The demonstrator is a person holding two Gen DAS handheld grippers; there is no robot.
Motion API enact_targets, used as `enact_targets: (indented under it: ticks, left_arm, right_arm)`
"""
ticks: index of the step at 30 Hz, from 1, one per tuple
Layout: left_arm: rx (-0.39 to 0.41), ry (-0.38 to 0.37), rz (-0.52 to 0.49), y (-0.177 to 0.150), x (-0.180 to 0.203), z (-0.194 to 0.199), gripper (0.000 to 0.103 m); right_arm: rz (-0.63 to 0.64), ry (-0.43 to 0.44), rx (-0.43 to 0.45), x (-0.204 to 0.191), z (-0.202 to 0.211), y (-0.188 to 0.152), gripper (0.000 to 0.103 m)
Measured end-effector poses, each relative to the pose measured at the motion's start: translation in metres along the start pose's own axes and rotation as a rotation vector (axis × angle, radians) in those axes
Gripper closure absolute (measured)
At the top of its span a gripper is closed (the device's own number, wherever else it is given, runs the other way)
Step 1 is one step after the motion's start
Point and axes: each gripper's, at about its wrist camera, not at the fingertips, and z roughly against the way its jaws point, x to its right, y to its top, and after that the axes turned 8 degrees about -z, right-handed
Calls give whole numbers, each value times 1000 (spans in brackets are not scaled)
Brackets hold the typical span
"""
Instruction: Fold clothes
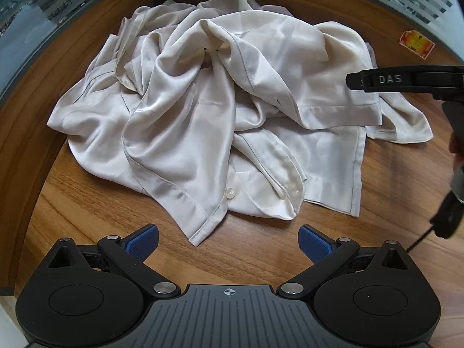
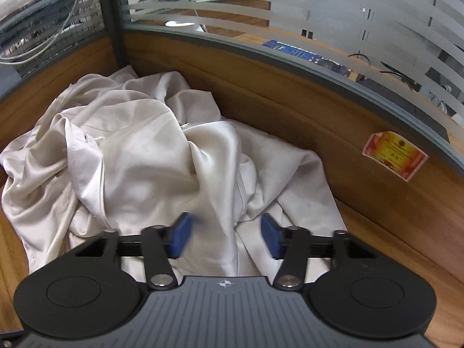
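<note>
A crumpled cream satin shirt [image 1: 220, 101] with buttons lies in a heap on the wooden desk [image 1: 87, 203], against the back corner. My left gripper [image 1: 229, 239] hovers open at the heap's near edge, its blue pads wide apart. A hem corner of the shirt lies on the desk under the gap. In the right wrist view the shirt [image 2: 139, 168] fills the middle. My right gripper [image 2: 226, 232] sits low over its right side with a raised fold of cloth between the blue pads. A gap shows on both sides of the fold. One black finger [image 1: 377, 79] of it shows side-on in the left wrist view.
A wooden partition [image 2: 290, 110] topped by striped frosted glass walls the desk at the back and sides. A red and yellow sticker [image 2: 394, 153] is on it to the right. Cables [image 2: 58, 37] hang at the upper left. A person's hand [image 1: 456, 145] shows at the right edge.
</note>
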Motion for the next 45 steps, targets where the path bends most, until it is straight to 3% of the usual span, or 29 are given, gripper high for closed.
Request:
enact_targets:
  ticks: [1,2,3,6,9,16,29,38,42,45]
  left_arm:
    - [3,0,5,0,0,0,1]
    - [7,1,12,0,-1,1,1]
    - [8,-4,24,1,-2,2,1]
    - [2,-36,76,-1,-6,3,1]
    - [-4,-38,101,-4,-8,5,2]
    - [21,47,63,-14,-9,10,2]
    - [39,30,-52,-32,-3,7,17]
    - [49,-38,-157,-51,16,9,17]
    - [41,-178,-193,-57,29,10,17]
    - [63,-223,-268,-61,46,15,17]
  right_arm:
    - [3,5,-7,0,-2,1,67]
    - [5,10,-15,0,-4,2,87]
    - [7,11,-22,0,-4,1,96]
    - [-18,25,-20,4,3,-2,100]
    - [-48,19,-23,10,18,-10,102]
    - [-120,-63,-34,36,58,-44,102]
    - [-341,-300,-58,140,146,-140,102]
    - [-454,-475,-81,209,202,-210,102]
    - [-519,-547,-89,239,232,-247,102]
    - [-571,-598,-90,260,254,-271,102]
